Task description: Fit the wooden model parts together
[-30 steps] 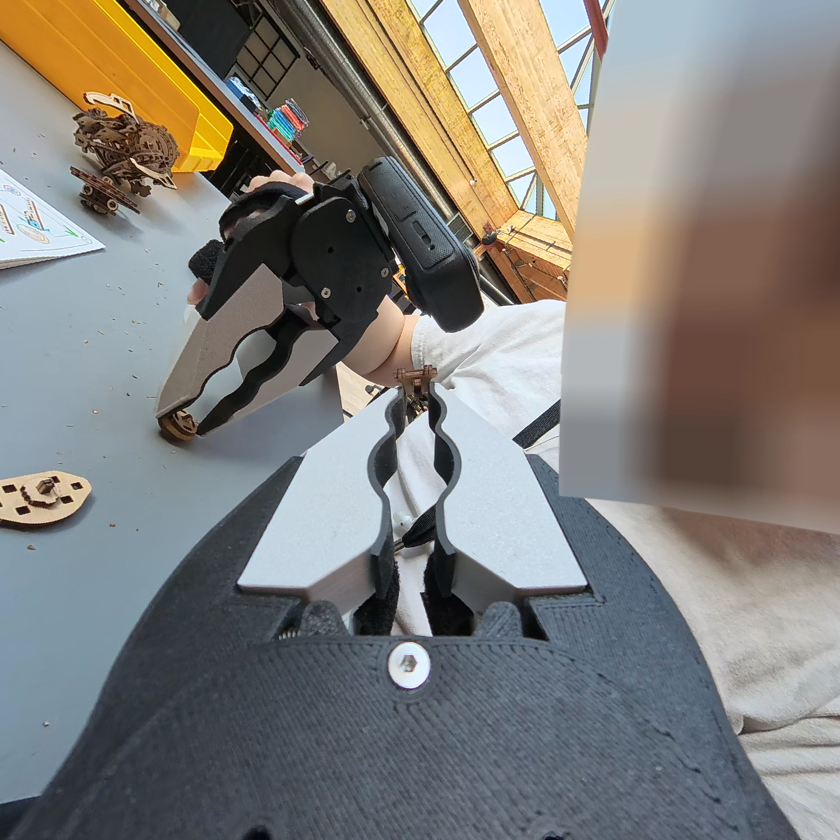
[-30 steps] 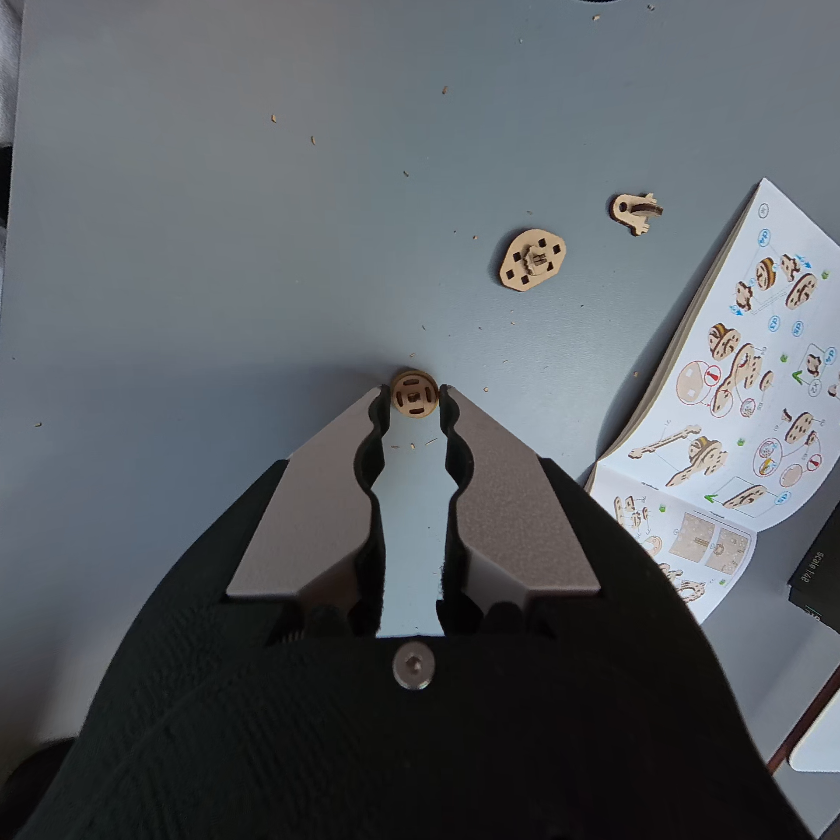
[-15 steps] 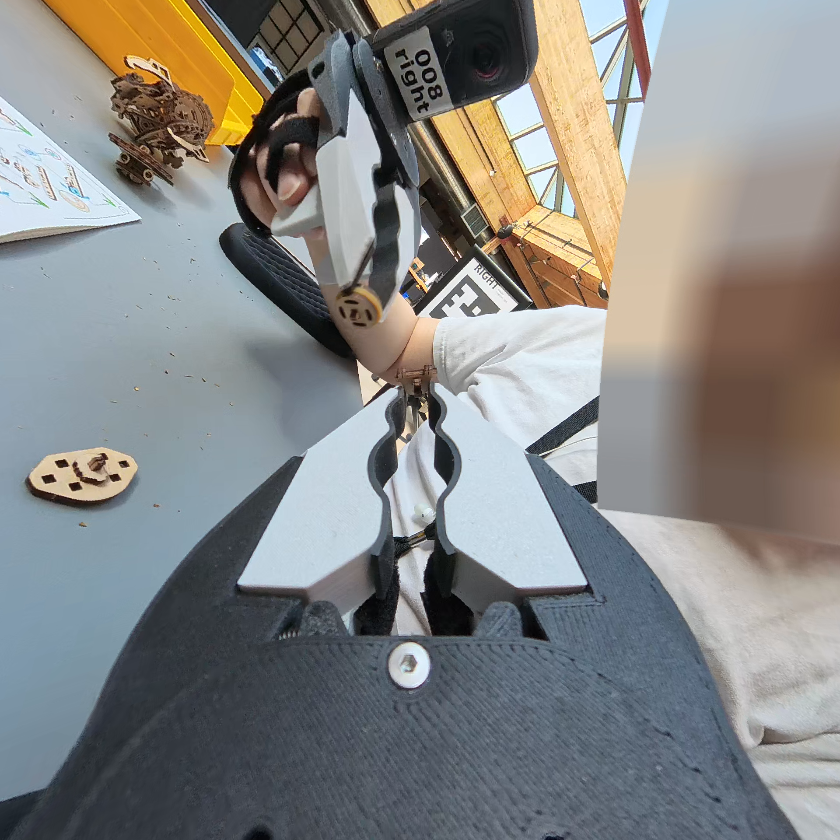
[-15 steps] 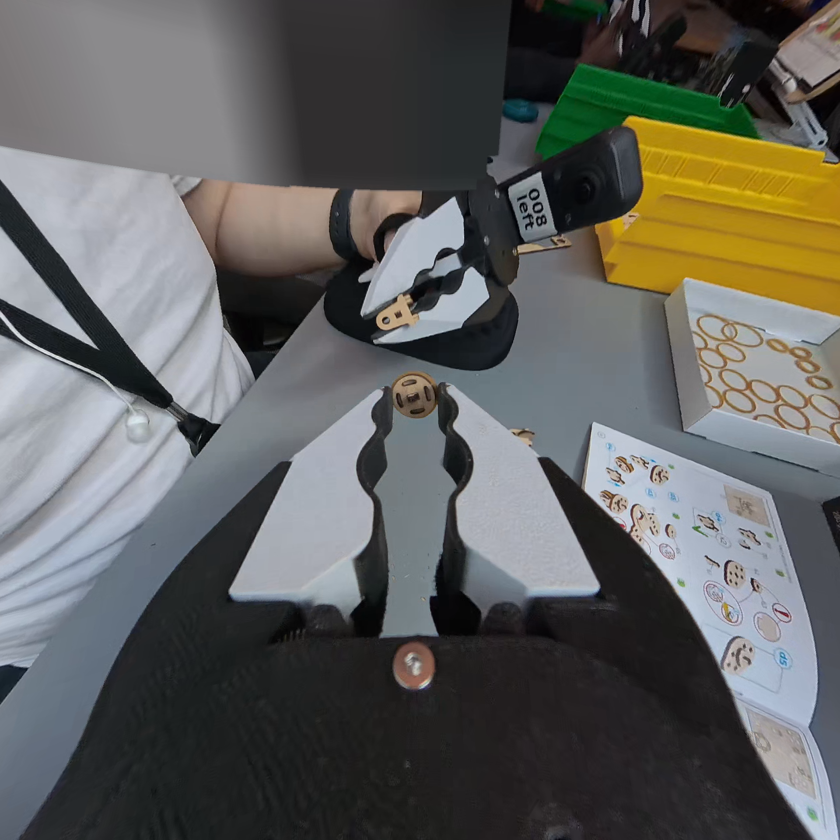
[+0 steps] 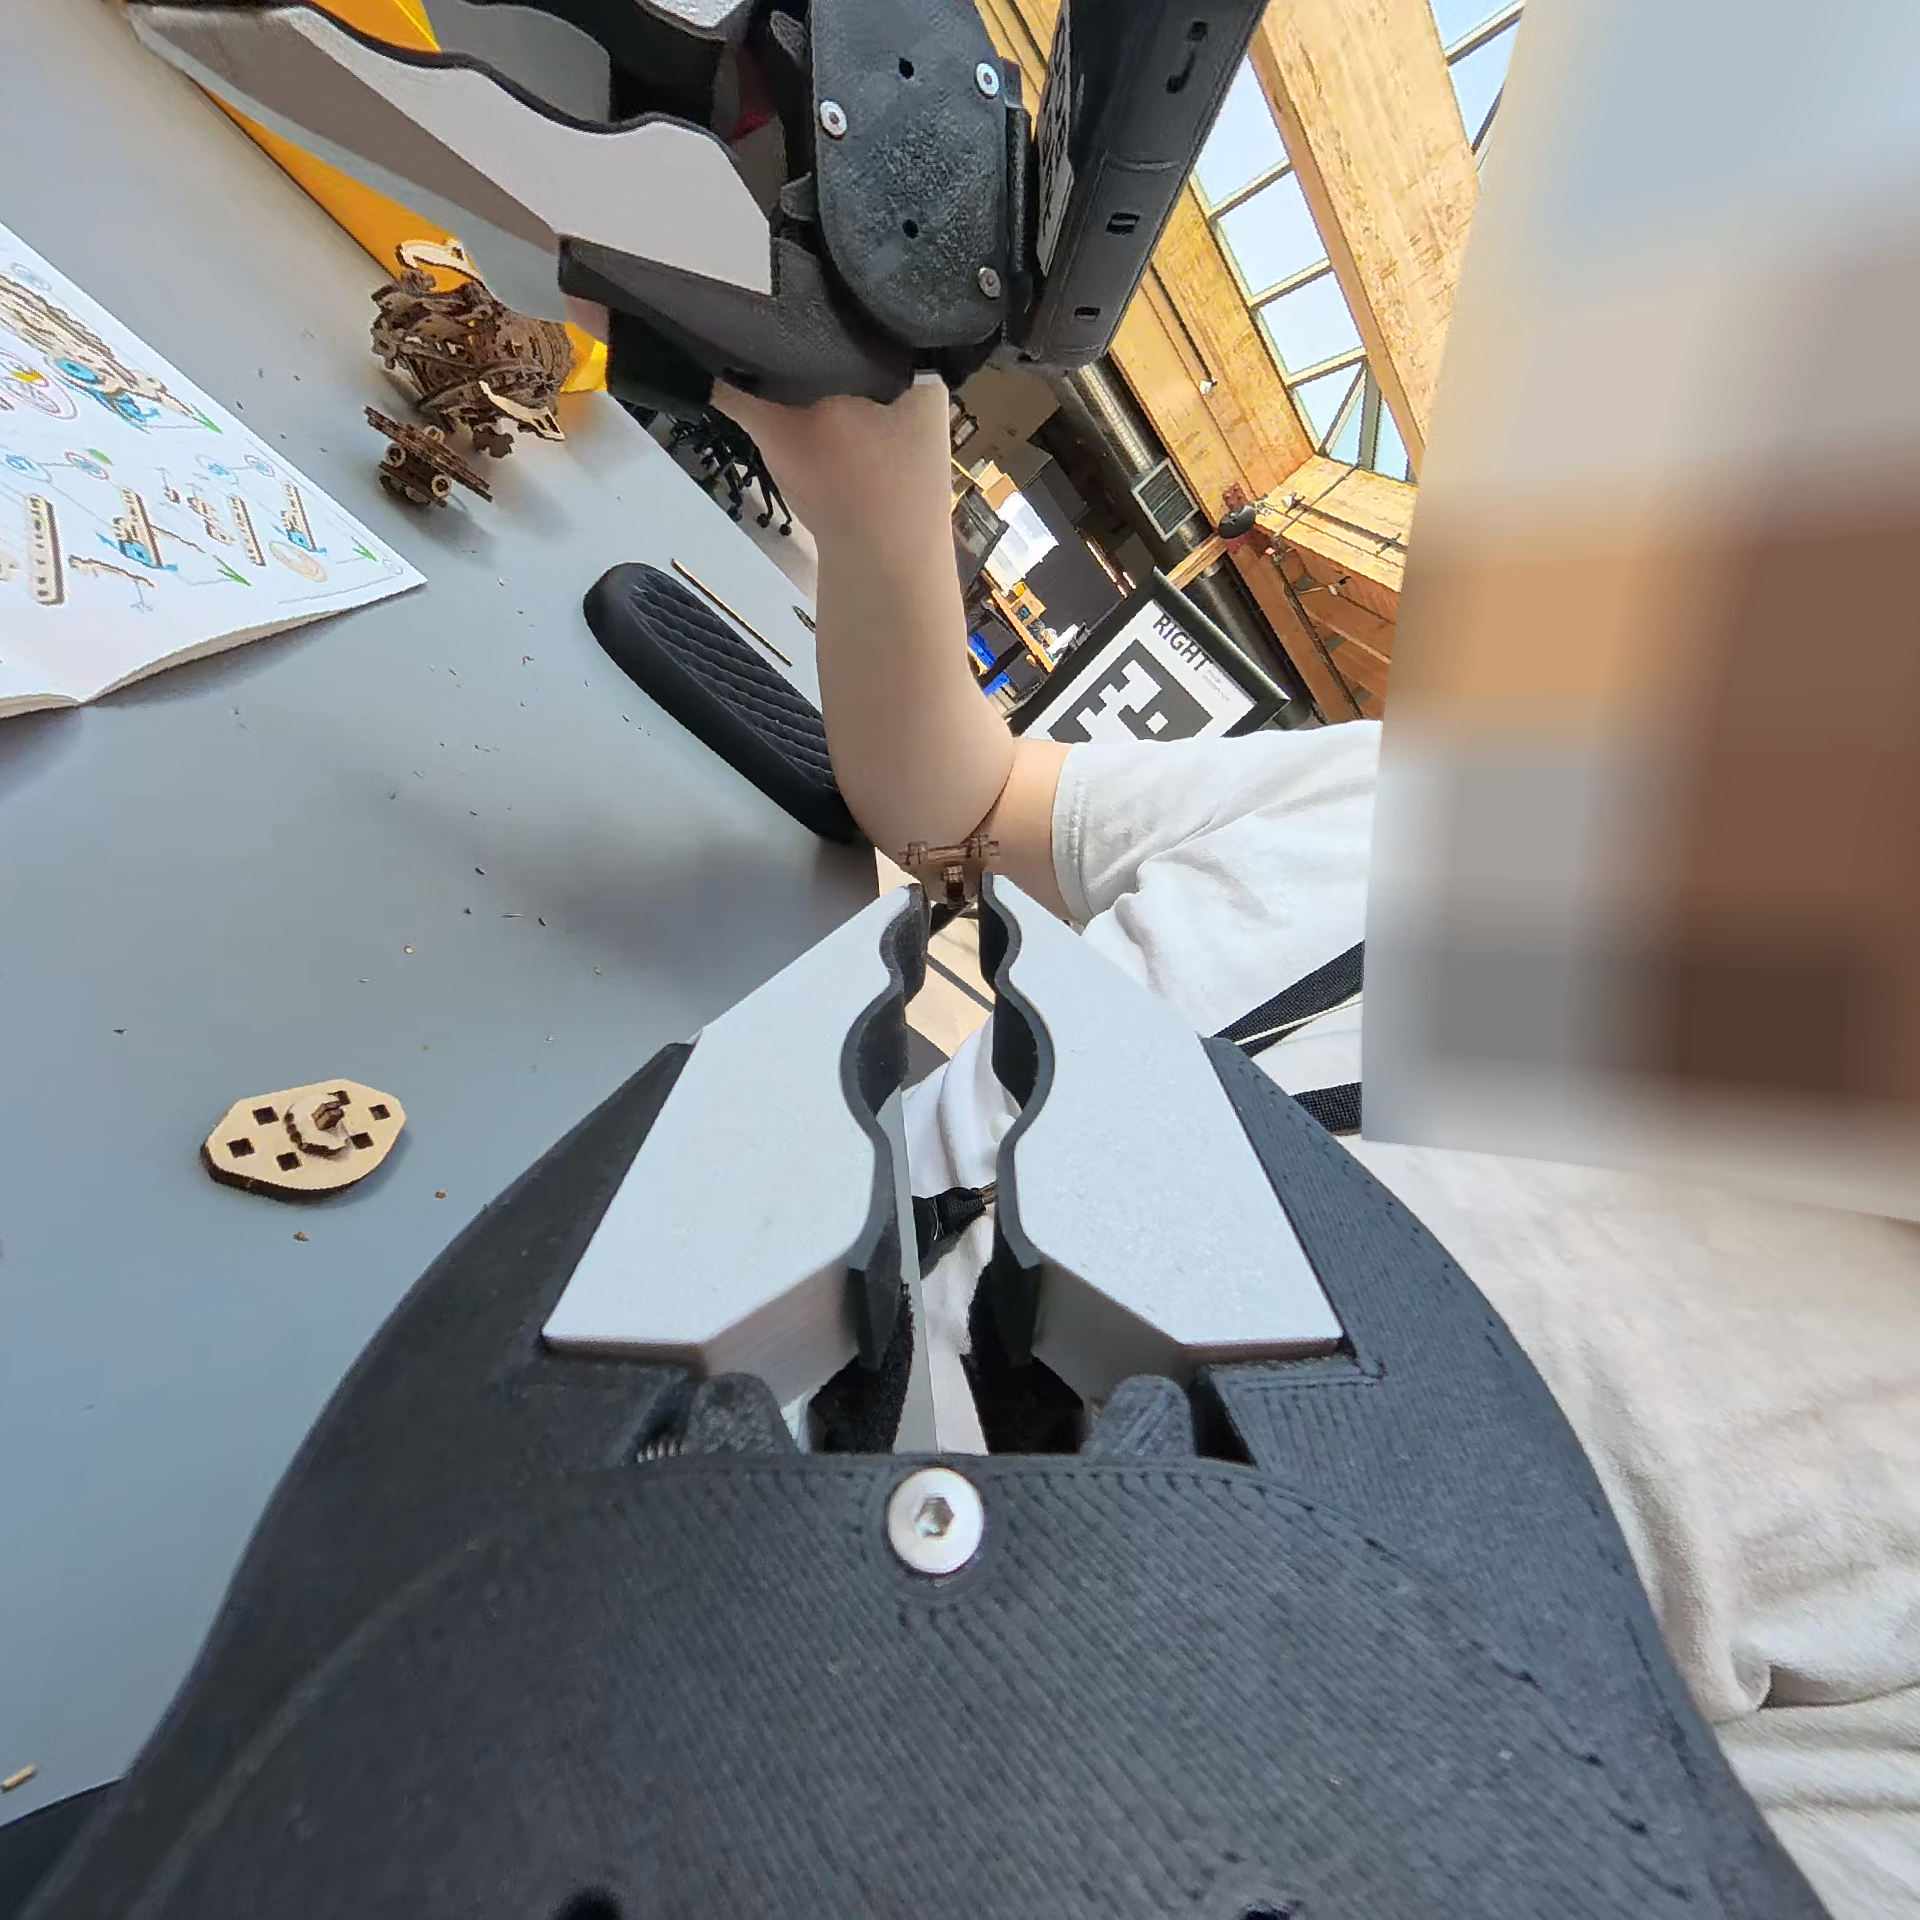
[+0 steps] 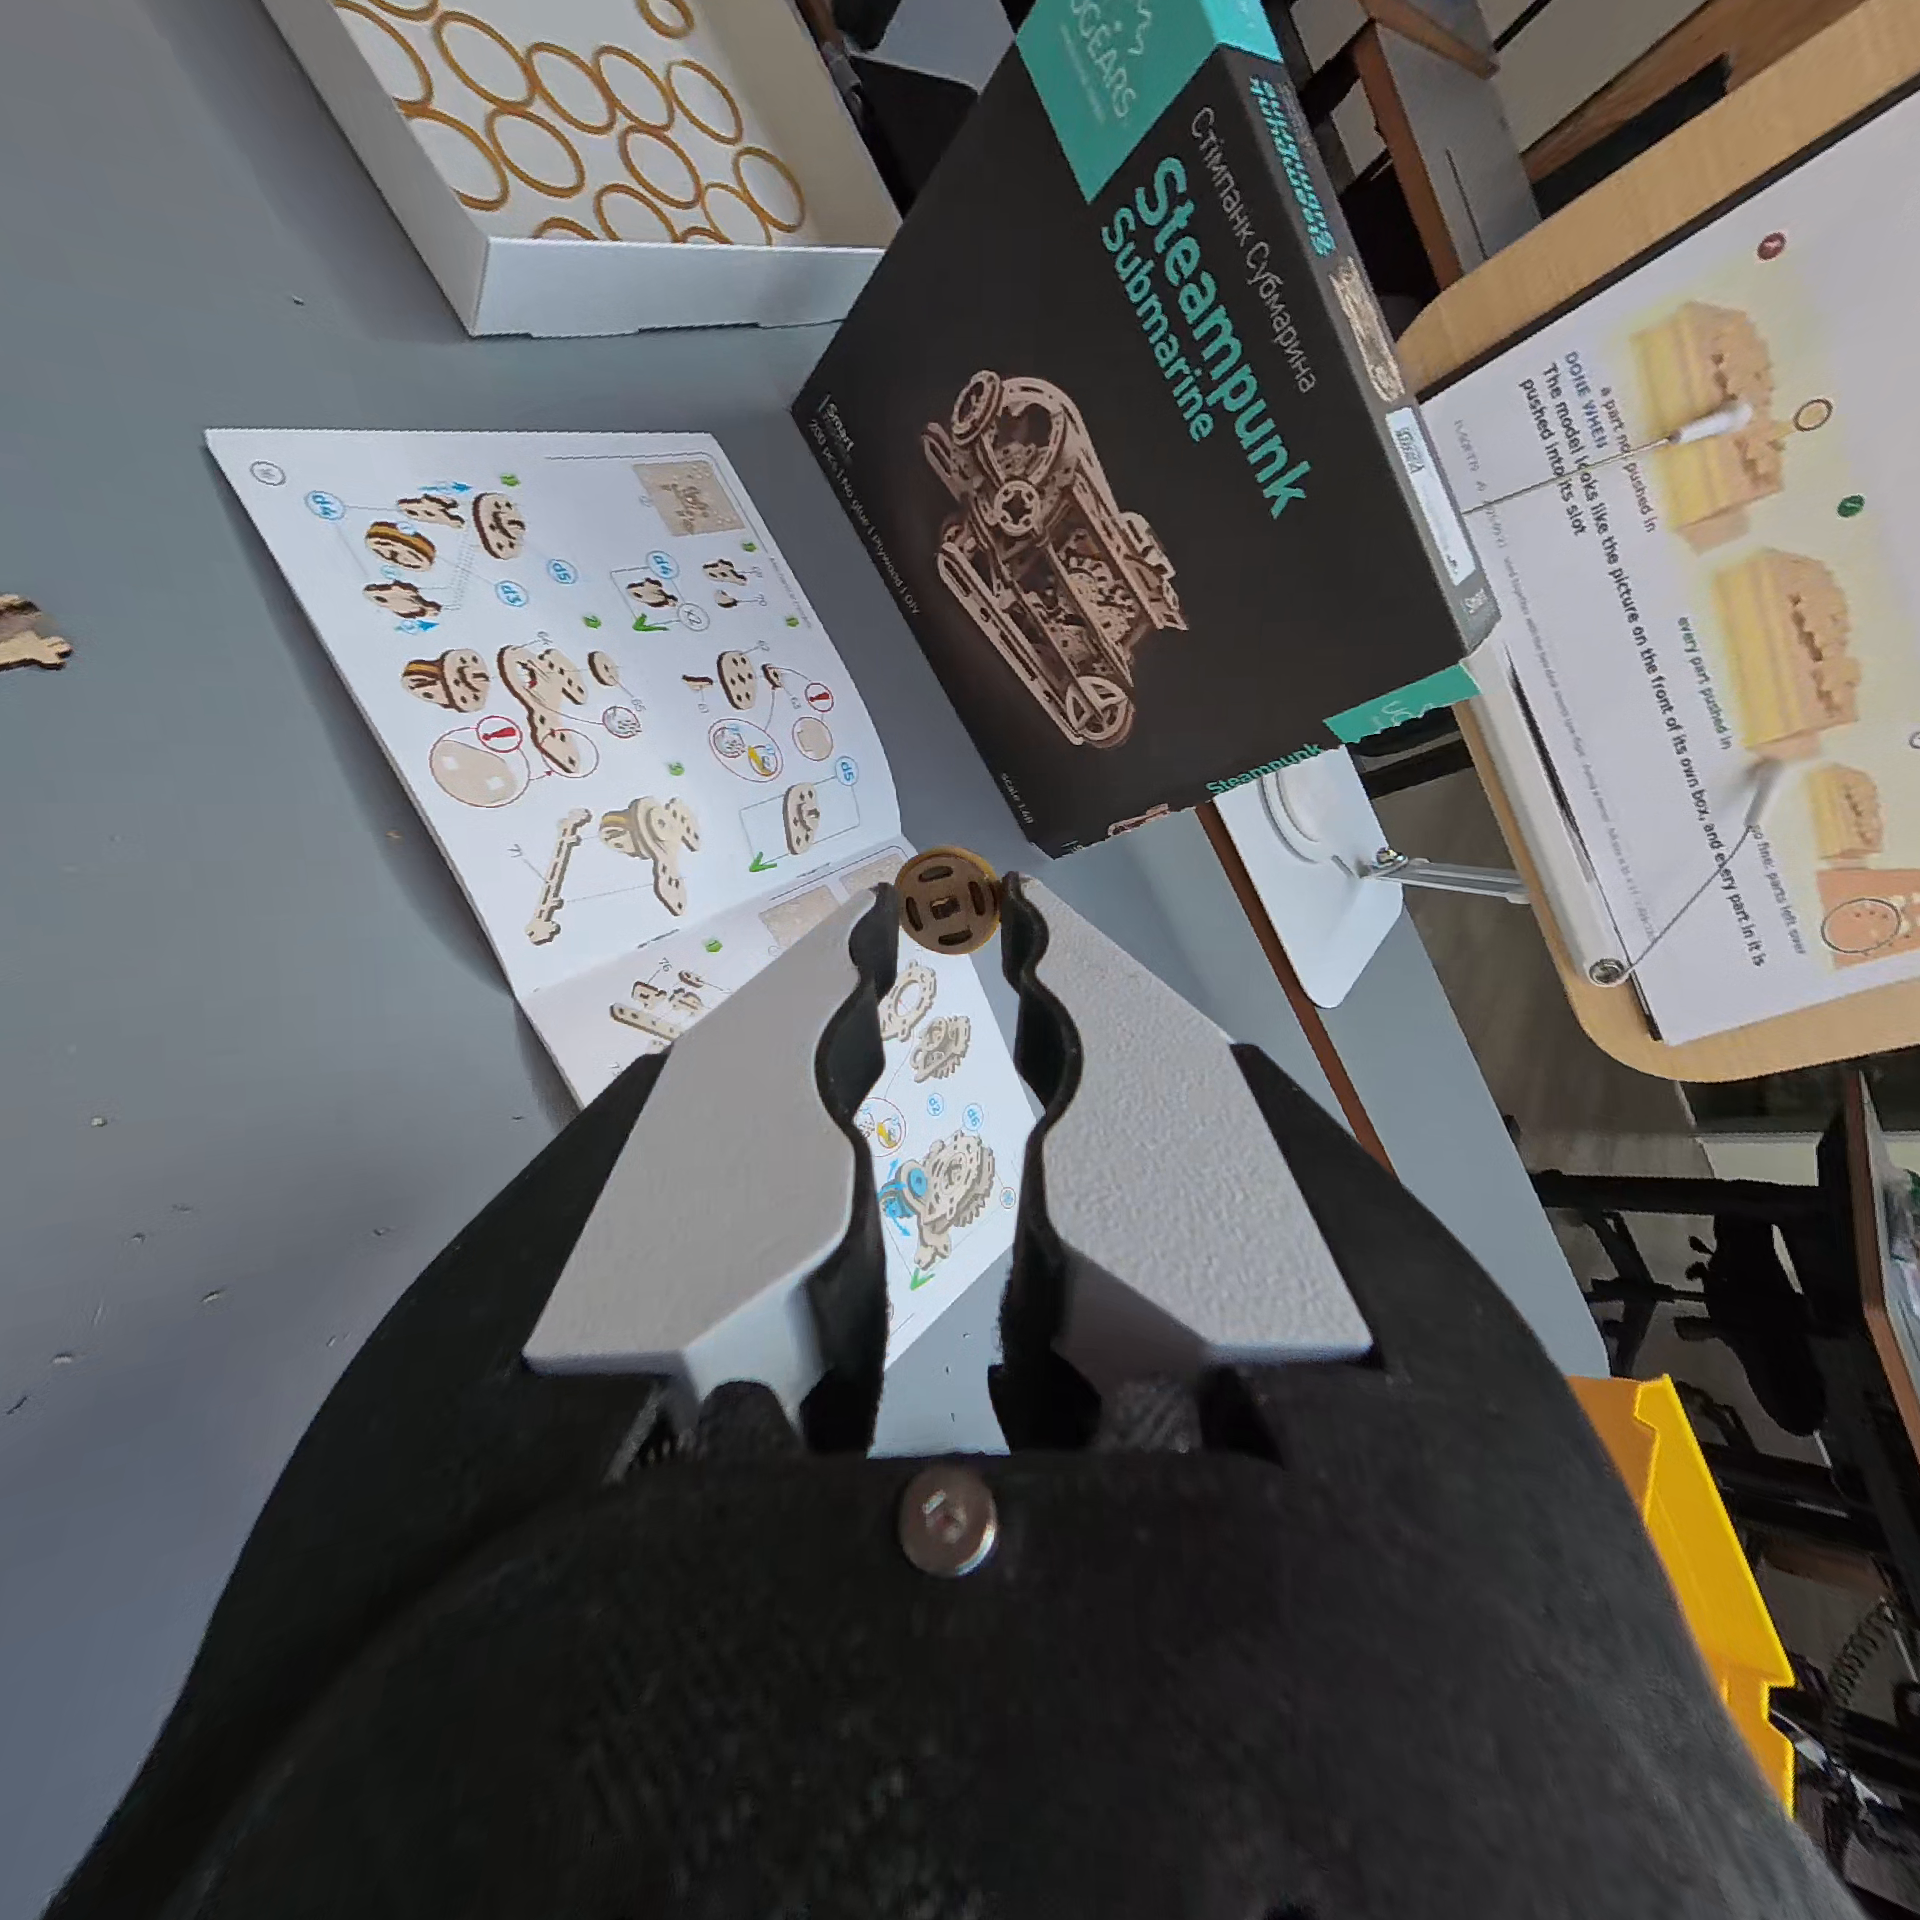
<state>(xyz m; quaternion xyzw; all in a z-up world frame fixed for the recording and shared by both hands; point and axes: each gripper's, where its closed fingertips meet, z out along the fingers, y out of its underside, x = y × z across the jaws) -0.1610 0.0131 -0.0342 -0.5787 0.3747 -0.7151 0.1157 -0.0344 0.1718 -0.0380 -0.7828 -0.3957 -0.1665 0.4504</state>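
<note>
My left gripper [image 5: 951, 891] is shut on a small brown wooden cross-shaped part [image 5: 948, 858], held up in the air in front of a person's white shirt. My right gripper [image 6: 948, 914] is shut on a small round wooden disc [image 6: 945, 900] with square holes, held above the open instruction booklet [image 6: 540, 665]. The right gripper's body [image 5: 727, 135] shows at the top of the left wrist view, raised well above the table; its fingertips are out of that view. An oval wooden plate [image 5: 303, 1138] with holes and a hub lies flat on the grey table [image 5: 312, 852].
A partly built wooden model [image 5: 468, 358] stands near a yellow bin. A black pad [image 5: 717, 686] lies at the table edge. A dark model box [image 6: 1122, 457], a white tray of wooden rings [image 6: 582, 156], a loose wooden piece [image 6: 31, 634] and another yellow bin [image 6: 1683, 1600] show. The left gripper's tips are roughly 20 cm from the right gripper's. The right gripper is farther from the oval wooden plate [image 5: 303, 1138], some 20 cm, than the left, some 12 cm.
My right gripper lifted the round disc off the table, swung past the left gripper and now points down over the booklet. My left gripper has kept its part and barely moved.
</note>
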